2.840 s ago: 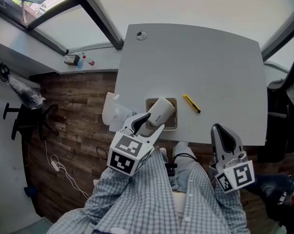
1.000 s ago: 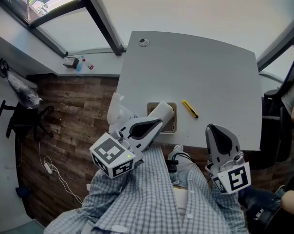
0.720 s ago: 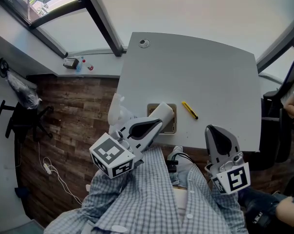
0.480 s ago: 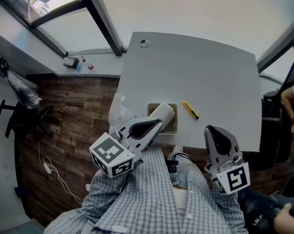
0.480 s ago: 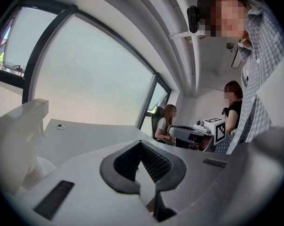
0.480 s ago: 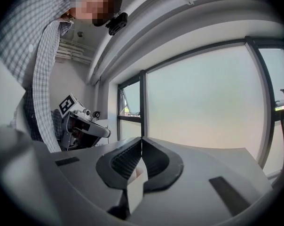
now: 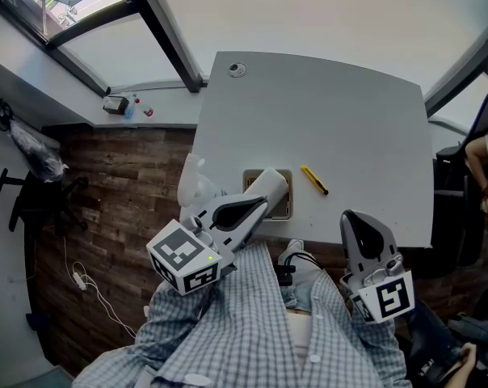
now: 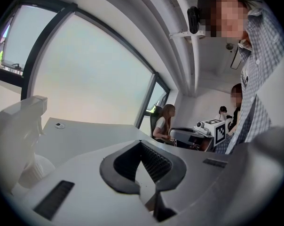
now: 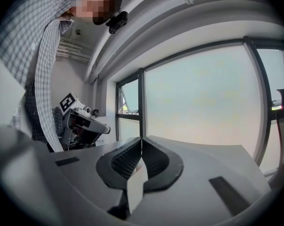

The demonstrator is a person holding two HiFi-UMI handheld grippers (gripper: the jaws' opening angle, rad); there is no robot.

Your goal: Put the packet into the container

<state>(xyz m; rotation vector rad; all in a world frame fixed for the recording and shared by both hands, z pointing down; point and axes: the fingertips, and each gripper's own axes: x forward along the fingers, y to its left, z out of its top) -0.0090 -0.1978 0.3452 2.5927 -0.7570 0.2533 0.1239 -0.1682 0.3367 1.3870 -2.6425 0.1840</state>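
Note:
A tan square container (image 7: 281,208) stands near the table's front edge, with a white roll-shaped thing (image 7: 266,186) leaning in it. A small yellow packet (image 7: 315,180) lies on the grey table (image 7: 333,120) just right of the container. My left gripper (image 7: 264,203) hovers at the container's near left side, jaws shut on nothing (image 8: 141,142). My right gripper (image 7: 355,214) is held off the table's front edge, to the right of the packet, also shut and with nothing in it (image 9: 141,139). The packet is hidden in both gripper views.
A white plastic object (image 7: 191,186) sticks up beside the table's left edge and shows large in the left gripper view (image 8: 19,135). A round grommet (image 7: 237,69) sits at the far left corner. Window frames lie beyond. People sit at the right (image 8: 164,121).
Since the earliest frame my left gripper has drawn back a little and rolled, its marker cube swinging left. Over the last second both grippers hold still.

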